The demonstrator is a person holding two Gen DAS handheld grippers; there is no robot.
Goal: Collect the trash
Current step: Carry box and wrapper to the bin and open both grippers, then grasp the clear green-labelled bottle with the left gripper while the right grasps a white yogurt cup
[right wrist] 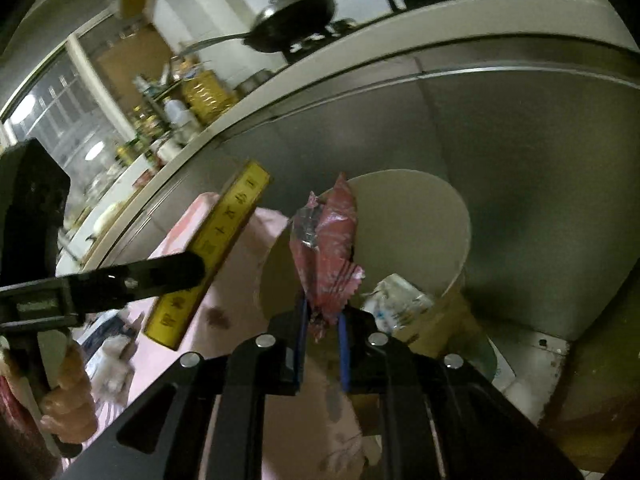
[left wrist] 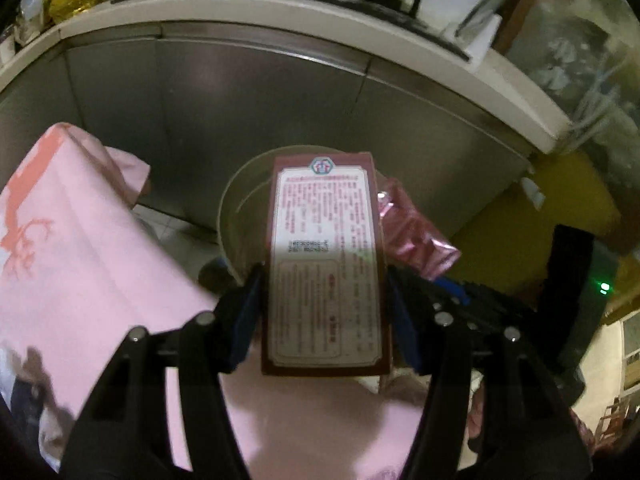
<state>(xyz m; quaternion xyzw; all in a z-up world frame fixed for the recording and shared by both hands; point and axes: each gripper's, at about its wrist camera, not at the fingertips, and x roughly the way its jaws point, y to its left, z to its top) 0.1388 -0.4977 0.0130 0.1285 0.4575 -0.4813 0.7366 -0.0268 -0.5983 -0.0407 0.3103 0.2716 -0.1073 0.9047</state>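
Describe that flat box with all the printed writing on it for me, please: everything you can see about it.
The box is a flat, carton-like rectangle, dark red on its broad face with a pale label of dense small print and a round emblem at the top. Its narrow side, seen from the right wrist view, is yellow with dark characters. The left gripper clamps it between its fingers, tilted over the pale round bin, beside a crinkled pink wrapper.

Each tool is a black frame of slotted arms joined by round silver screws. The left tool (left wrist: 324, 292) and the right tool (right wrist: 322, 320) have blue-lined fingers (right wrist: 301, 344).
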